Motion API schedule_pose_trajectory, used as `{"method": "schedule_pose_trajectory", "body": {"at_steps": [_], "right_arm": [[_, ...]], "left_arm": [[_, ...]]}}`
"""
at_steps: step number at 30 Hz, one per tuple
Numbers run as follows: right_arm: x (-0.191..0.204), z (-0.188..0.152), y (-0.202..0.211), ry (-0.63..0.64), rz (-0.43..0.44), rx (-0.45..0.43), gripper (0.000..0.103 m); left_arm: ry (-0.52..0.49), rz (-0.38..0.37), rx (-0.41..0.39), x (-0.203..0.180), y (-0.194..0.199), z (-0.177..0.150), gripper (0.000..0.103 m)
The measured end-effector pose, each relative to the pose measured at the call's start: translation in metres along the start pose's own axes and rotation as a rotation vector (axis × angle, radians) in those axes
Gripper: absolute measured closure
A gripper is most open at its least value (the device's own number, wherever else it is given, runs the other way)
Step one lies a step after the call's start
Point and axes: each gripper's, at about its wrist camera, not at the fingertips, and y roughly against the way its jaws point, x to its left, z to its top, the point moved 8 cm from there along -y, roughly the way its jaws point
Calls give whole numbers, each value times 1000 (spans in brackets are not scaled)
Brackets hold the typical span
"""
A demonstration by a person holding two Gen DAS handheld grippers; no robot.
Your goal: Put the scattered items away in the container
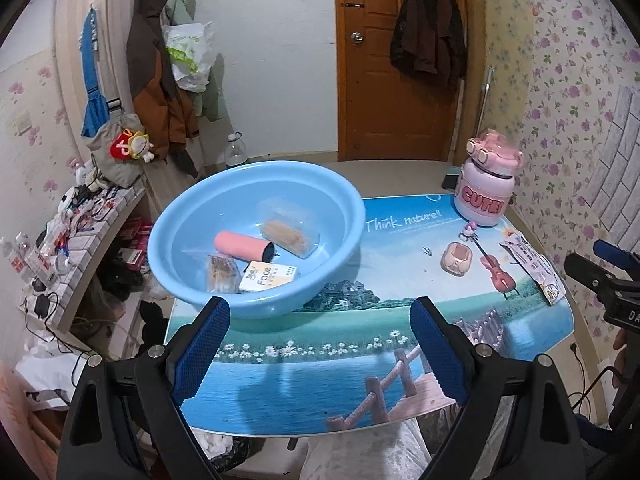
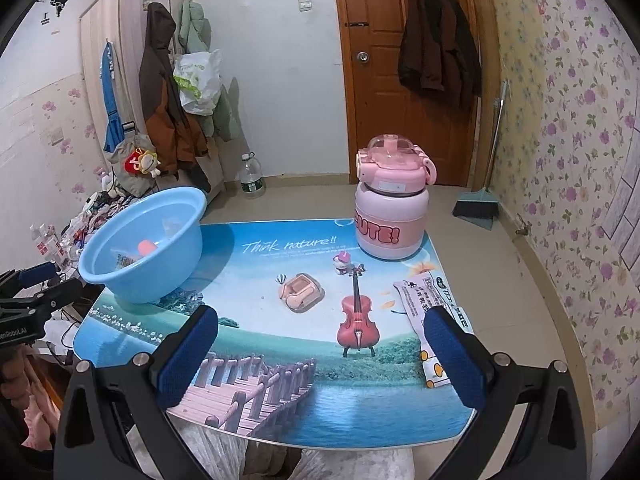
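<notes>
A light blue basin [image 1: 224,296] [image 2: 172,276] sits at the table's far left. It holds a pink cylinder [image 1: 242,245], two wrapped snacks [image 1: 288,236] and a tissue pack [image 1: 269,277]. On the table lie a pink earbud case [image 1: 457,261] [image 2: 301,292], a small violin [image 1: 499,272] [image 2: 357,322], a tiny figurine [image 2: 343,263], a white printed packet [image 1: 536,268] [image 2: 424,304] and a pink bottle [image 1: 486,184] [image 2: 390,208]. My left gripper [image 1: 320,316] is open above the near table edge, in front of the basin. My right gripper [image 2: 322,322] is open, hovering over the table before the violin.
The table [image 1: 304,384] [image 2: 344,408] carries a landscape print. A cluttered shelf [image 1: 76,236] stands on the left and a broom [image 2: 480,200] leans by the floral wall. Behind are a wooden door [image 1: 396,60], hanging coats and a water jug [image 2: 252,178] on the floor.
</notes>
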Motion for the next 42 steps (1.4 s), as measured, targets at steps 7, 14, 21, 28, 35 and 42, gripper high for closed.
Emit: {"method": "schedule_pose_trajectory", "body": {"at_steps": [7, 14, 21, 28, 35, 42], "right_arm": [[-8, -1, -2, -18, -4, 1, 0], [-10, -1, -4, -10, 2, 4, 0], [-17, 16, -5, 23, -18, -15, 0], [-26, 32, -11, 20, -35, -27, 0], [-38, 35, -26, 20, -49, -1, 0], [-48, 43, -45, 23, -55, 8, 0]], "left_arm": [[-10, -6, 9, -7, -4, -1, 11], [-26, -24, 7, -20, -10, 3, 11], [-70, -51, 2, -40, -19, 10, 11], [-98, -82, 5, -58, -31, 15, 11], [-115, -122, 31, -79, -53, 16, 11], [-132, -158, 53, -99, -81, 18, 11]]}}
